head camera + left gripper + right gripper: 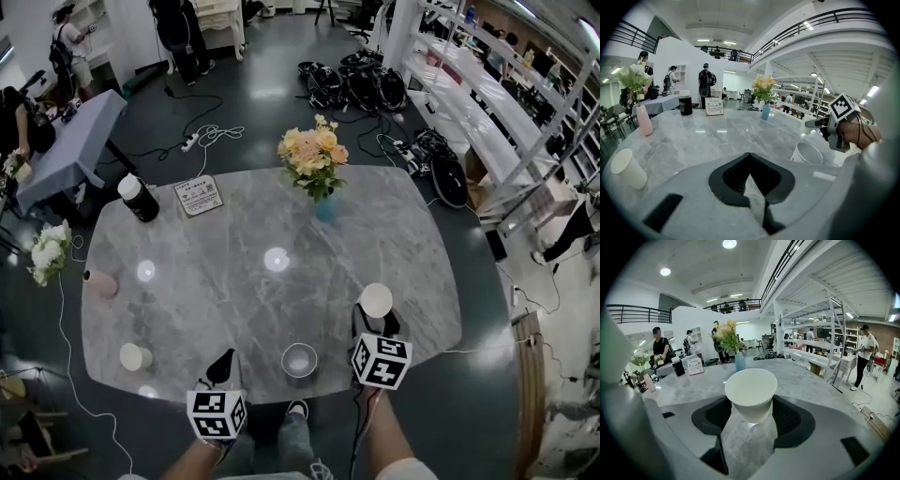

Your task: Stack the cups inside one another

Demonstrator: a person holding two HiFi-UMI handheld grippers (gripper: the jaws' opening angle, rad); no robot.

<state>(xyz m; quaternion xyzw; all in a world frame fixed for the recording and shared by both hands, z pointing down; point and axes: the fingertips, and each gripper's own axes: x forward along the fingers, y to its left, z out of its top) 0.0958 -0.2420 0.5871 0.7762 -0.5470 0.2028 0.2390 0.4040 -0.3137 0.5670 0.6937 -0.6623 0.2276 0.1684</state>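
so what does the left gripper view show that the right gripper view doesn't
Only the left gripper view: the left cup, the front cup and the right hand-held gripper seen from outside. Only the right gripper view: its jaws closed on a white cup. Both: the marble table, yellow flowers and black bottle.

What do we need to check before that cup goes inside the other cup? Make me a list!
1. Right gripper has hold of the held cup: ok, jaws closed on its sides.
2. Held cup upright, mouth up: ok.
3. Middle cup standing upright on the table, mouth open: ok.
4. Held cup lined up over the middle cup: not ok, it is off to the right.
5. Left gripper out of the way: ok, shut, empty, beside the middle cup.
6. Last cup reachable on the left: cannot tell.
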